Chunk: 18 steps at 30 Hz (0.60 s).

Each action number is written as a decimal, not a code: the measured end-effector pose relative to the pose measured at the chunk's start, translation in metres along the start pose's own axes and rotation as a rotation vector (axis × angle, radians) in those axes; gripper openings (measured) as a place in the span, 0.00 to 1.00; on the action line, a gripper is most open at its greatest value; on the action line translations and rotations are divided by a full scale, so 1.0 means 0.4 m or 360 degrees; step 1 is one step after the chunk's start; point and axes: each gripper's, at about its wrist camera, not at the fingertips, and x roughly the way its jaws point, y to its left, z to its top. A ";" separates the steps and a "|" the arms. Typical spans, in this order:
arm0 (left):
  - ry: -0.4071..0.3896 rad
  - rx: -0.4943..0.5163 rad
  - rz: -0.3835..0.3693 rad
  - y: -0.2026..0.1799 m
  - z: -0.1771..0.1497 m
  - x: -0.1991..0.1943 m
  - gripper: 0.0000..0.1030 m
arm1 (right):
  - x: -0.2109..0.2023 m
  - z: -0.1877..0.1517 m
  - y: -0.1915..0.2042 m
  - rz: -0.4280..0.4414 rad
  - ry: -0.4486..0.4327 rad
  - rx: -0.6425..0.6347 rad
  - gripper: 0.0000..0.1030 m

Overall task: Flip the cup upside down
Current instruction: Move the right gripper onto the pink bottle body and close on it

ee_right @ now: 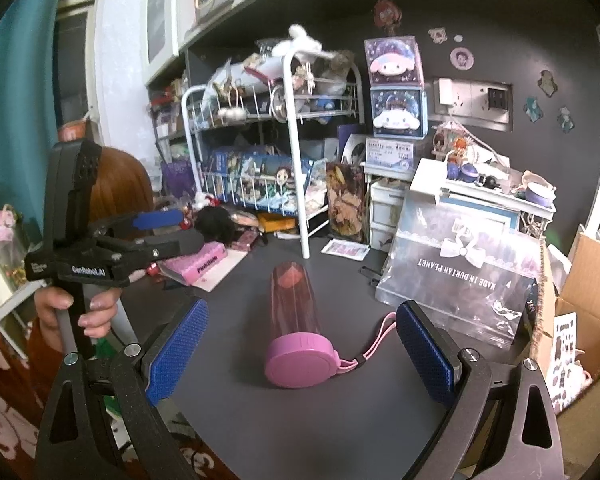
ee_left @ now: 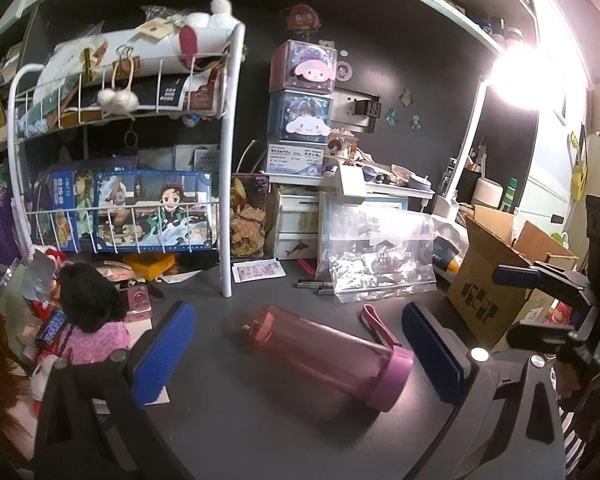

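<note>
Cup, a pink lidded bottle, lies on its side on the dark desk, lid toward the right tool. Both tools are released and empty: the right frames the lid end for pickup; the left tool spans the body without touching.

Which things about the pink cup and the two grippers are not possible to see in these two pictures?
- Pink cup, right wrist view: its far end is foreshortened; its purple lid faces the camera.
- Strap, left wrist view: the cup hides where it attaches.
- Left hand-held gripper, own view: the bottom edge cuts off the handle.
- Right hand-held gripper, own view: the holding hand is out of frame.
- Lamp, left wrist view: glare hides its head.
</note>
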 end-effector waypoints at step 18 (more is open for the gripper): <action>0.0200 -0.0195 0.0097 0.199 -0.075 0.125 1.00 | 0.525 0.044 0.034 0.0152 0.0911 -0.0298 0.82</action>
